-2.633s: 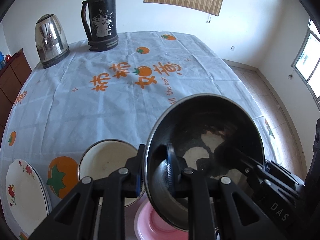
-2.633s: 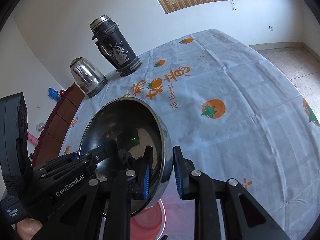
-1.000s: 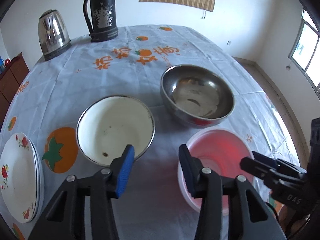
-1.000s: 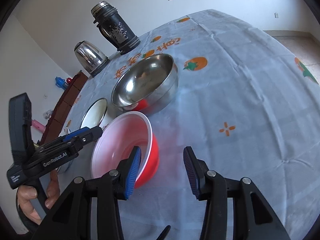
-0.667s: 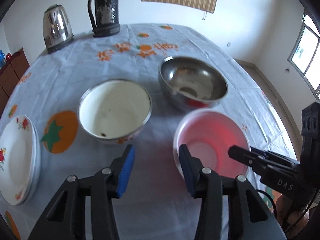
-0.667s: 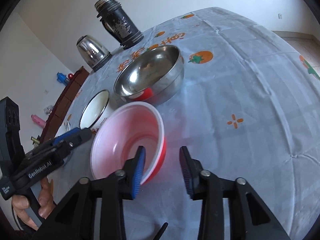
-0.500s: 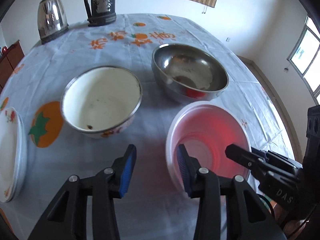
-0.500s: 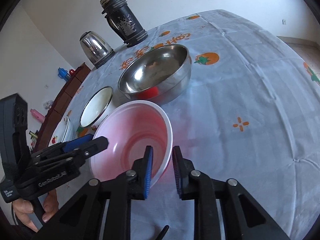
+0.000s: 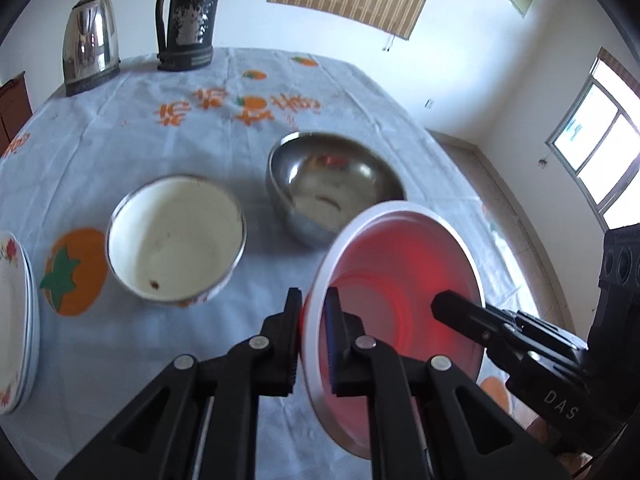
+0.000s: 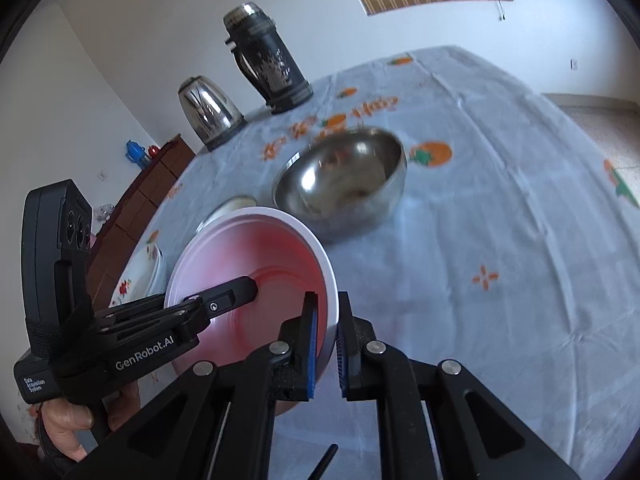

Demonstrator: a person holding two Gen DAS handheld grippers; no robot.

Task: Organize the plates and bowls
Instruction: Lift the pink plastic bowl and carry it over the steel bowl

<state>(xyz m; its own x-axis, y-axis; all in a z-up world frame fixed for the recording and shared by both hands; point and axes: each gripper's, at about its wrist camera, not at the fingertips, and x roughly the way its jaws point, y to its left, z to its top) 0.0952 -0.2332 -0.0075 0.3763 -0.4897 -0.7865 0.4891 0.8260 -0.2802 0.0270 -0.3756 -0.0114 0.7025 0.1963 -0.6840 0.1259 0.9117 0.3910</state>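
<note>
A red plastic bowl with a white rim (image 9: 400,280) (image 10: 256,264) hangs tilted above the table, held from both sides. My left gripper (image 9: 312,302) is shut on its left rim, one pad inside and one outside. My right gripper (image 10: 327,310) is shut on the opposite rim in the same way. Beyond the red bowl, a steel bowl (image 9: 336,184) (image 10: 344,184) stands upright on the tablecloth. A white enamel bowl (image 9: 176,236) (image 10: 236,203) sits to its left. A stack of flowered plates (image 9: 12,320) (image 10: 148,272) lies at the table's left edge.
A steel kettle (image 9: 90,40) and a tall dark thermos (image 9: 188,12) stand at the far end of the round table (image 9: 100,140). The table's edge drops to the floor on the right. A wooden cabinet (image 10: 148,184) stands against the left wall.
Both grippers set the steel bowl down and let go of it. Both then closed on the red bowl's rim, and it has risen off the table, tilted.
</note>
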